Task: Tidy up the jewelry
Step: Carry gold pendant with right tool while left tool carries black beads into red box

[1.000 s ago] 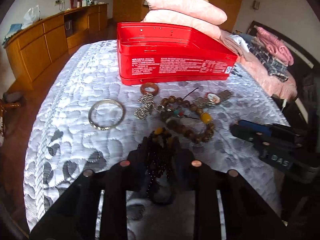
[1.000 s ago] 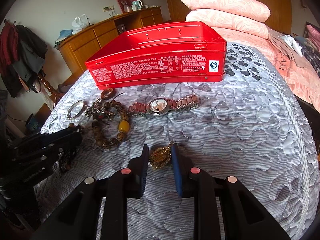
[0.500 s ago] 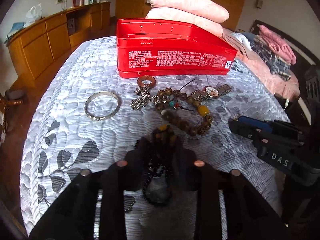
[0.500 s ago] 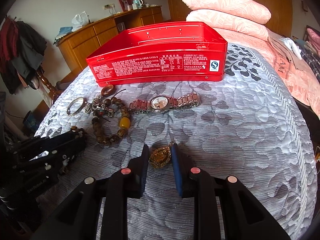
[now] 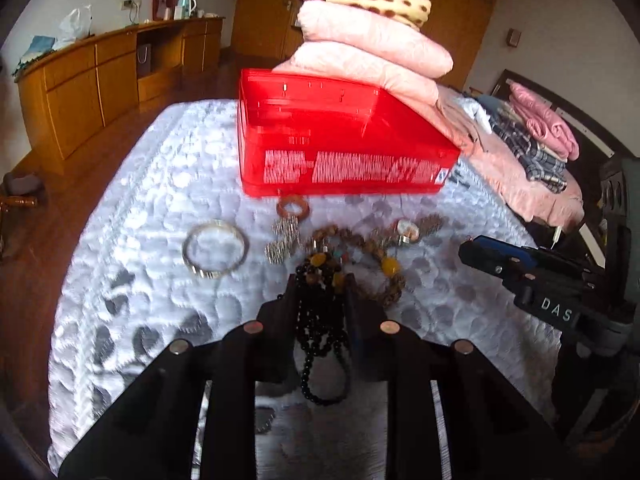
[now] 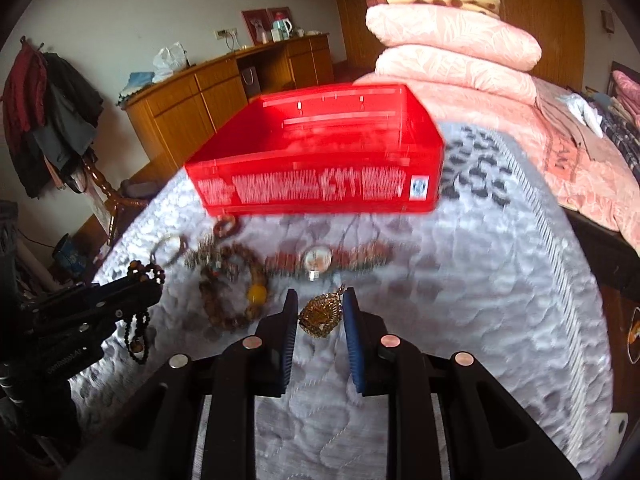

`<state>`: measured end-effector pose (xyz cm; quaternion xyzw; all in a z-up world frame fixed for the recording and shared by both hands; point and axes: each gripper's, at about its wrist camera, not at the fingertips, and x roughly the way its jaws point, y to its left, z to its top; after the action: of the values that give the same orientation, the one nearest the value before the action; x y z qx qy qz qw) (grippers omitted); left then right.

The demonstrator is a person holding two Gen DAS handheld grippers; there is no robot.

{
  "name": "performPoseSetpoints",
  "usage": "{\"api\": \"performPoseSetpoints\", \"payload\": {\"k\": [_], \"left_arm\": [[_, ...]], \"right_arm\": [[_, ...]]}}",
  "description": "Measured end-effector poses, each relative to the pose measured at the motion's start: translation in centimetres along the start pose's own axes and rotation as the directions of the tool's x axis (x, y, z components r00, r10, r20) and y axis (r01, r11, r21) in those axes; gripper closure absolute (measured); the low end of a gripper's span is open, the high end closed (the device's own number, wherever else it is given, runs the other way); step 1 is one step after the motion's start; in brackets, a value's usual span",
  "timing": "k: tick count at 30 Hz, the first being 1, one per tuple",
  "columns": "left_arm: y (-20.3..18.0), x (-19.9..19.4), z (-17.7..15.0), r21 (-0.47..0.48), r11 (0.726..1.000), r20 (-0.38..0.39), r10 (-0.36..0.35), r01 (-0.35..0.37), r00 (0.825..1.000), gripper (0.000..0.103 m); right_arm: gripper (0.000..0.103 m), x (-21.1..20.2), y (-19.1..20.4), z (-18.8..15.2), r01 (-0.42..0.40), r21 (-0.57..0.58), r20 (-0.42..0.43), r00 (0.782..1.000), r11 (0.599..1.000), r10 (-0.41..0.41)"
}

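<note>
black bead necklace point(image 5: 320, 320): clamped in left tool point(image 5: 320, 300), loops hanging above quilted white bedspread point(image 5: 132, 240)
gold filigree pendant point(image 6: 320, 314): pinched in right tool point(image 6: 318, 312)
open red tin box point(image 5: 340, 136): on bed behind silver bangle point(image 5: 214, 248), brown bead bracelet point(image 6: 236, 292), wristwatch point(image 6: 318, 258)

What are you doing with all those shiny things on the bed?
Someone is tidying jewelry into the red box on the bed. The left gripper holds a string of black beads that dangles between its fingers, and the right gripper holds a gold pendant. The pictures are blurry. A silver bangle, a brown bead bracelet and a watch lie on the quilt in front of the box.
</note>
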<state>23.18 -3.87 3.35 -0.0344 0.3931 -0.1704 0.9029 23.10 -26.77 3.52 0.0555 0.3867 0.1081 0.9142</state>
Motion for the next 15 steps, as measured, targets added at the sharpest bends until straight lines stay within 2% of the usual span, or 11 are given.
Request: {"api": "performPoseSetpoints", "payload": {"k": [8, 15], "left_arm": [[-0.3, -0.7, 4.5, 0.019, 1.0, 0.084, -0.001, -0.001, 0.996, 0.082], [-1.0, -0.1, 10.2, 0.039, 0.999, 0.155, -0.016, 0.01, 0.988, 0.082]], "right_arm": [[0.08, -0.8, -0.4, 4.7, -0.017, -0.032, 0.069, 0.997, 0.999, 0.019], [0.08, -0.4, -1.1, 9.9, -0.052, -0.016, 0.132, 0.99, 0.999, 0.053]]}}
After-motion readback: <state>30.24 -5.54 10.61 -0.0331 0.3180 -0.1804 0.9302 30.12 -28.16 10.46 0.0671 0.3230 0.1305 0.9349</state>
